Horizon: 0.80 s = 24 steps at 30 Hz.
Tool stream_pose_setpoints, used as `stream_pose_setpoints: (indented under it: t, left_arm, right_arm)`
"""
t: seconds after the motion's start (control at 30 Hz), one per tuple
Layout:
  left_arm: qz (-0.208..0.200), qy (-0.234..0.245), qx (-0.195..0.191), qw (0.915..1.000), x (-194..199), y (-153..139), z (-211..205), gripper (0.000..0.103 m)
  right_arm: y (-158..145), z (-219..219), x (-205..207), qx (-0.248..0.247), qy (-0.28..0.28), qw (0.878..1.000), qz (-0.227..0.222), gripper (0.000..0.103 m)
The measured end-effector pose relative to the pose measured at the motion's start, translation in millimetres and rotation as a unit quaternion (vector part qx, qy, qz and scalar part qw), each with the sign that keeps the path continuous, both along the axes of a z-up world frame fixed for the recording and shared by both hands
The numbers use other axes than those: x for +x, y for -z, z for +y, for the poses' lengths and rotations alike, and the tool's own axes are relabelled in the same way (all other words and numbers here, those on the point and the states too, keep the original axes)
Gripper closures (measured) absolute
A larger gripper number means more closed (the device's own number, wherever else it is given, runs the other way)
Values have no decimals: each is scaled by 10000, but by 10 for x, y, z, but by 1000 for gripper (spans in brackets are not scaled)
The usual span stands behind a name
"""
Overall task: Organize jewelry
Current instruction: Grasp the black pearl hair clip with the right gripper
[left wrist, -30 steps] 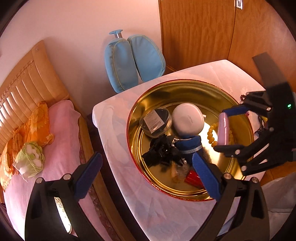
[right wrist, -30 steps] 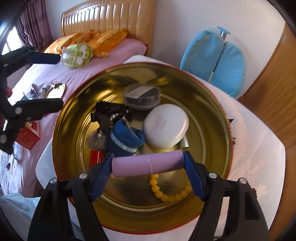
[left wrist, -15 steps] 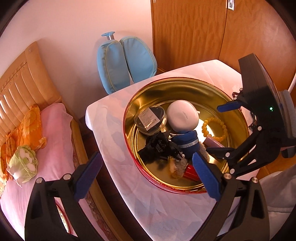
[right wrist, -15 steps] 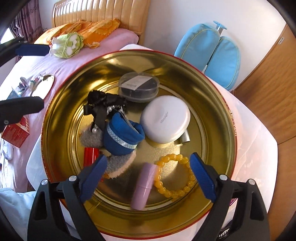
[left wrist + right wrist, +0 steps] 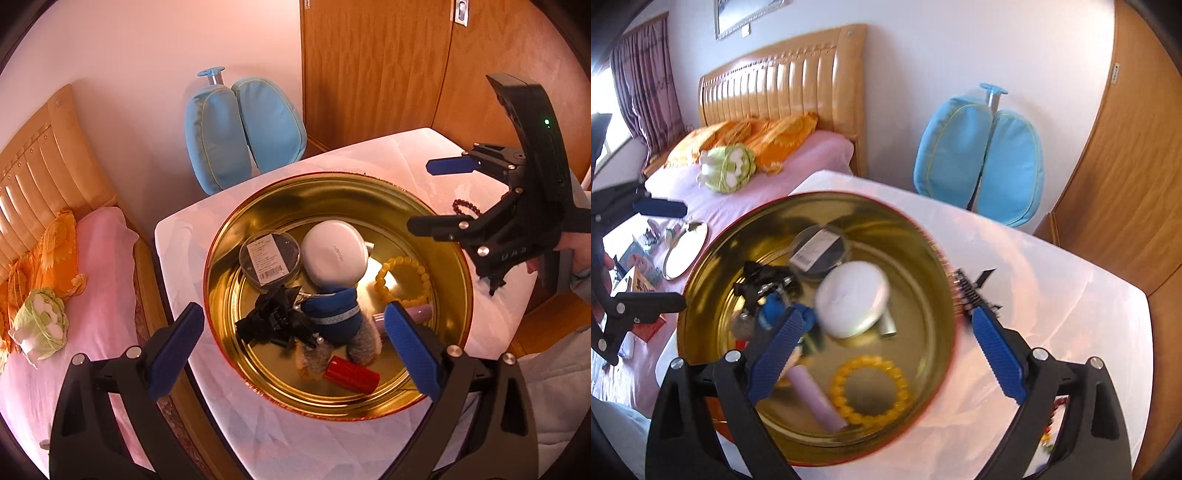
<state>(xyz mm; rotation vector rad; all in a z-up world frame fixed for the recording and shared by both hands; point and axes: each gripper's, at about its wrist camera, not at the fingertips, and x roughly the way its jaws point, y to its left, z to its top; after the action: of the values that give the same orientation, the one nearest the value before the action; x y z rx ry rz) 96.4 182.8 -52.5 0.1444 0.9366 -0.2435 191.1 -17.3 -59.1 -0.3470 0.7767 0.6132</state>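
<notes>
**Open grippers over gold tin as dark beads wait on the cloth**

A white-clothed table (image 5: 402, 166) carried a round gold tin (image 5: 461, 306), the largest thing on it. Inside lay a white round case (image 5: 334, 253), a clear-lidded box (image 5: 269, 258), a yellow bead bracelet (image 5: 870, 390) and a lilac tube (image 5: 816, 398). The left gripper (image 5: 291, 350) hovered at the tin's near rim, jaws spread wide and empty. The right gripper (image 5: 434, 194) hung beyond the tin's far right rim, its 2 fingers also apart, holding nothing. Outside the tin, a dark red bead bracelet (image 5: 467, 208) lay on the cloth just beside the right gripper, the nearer of the 2 tools by far. A comb-like hair clip (image 5: 971, 291) lay close by the tin's rim, its long axis pointing away from that gripper.
</notes>
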Motion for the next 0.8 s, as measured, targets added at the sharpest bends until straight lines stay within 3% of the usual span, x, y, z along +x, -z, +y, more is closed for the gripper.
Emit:
stream_pose_setpoints:
  t: [0.13,0.27,0.5,0.63,0.8]
  left_arm:
    - [222,-378,-99,9990,190,34,-177,8]
    - [308,-289,-51,9991,310,31,-447,8]
    - [491,-419,72,9979,612,72,-747,8]
    - [643,-587,-7,9962,790,123,-827,8]
    - [789,-728,113,9942,900,175,-924,8]
  right_arm:
    - [4,-381,327,70,136,9999,78,8]
    - [61,-711,651,-30,75,9998,172,8]
    - [386,-797,1133,-509,-914,9939,360,8]
    - [633,-654,1278,-627,-1659,9821,630,8]
    - [856,-461,1322,-892,-2237,9686,613,8]
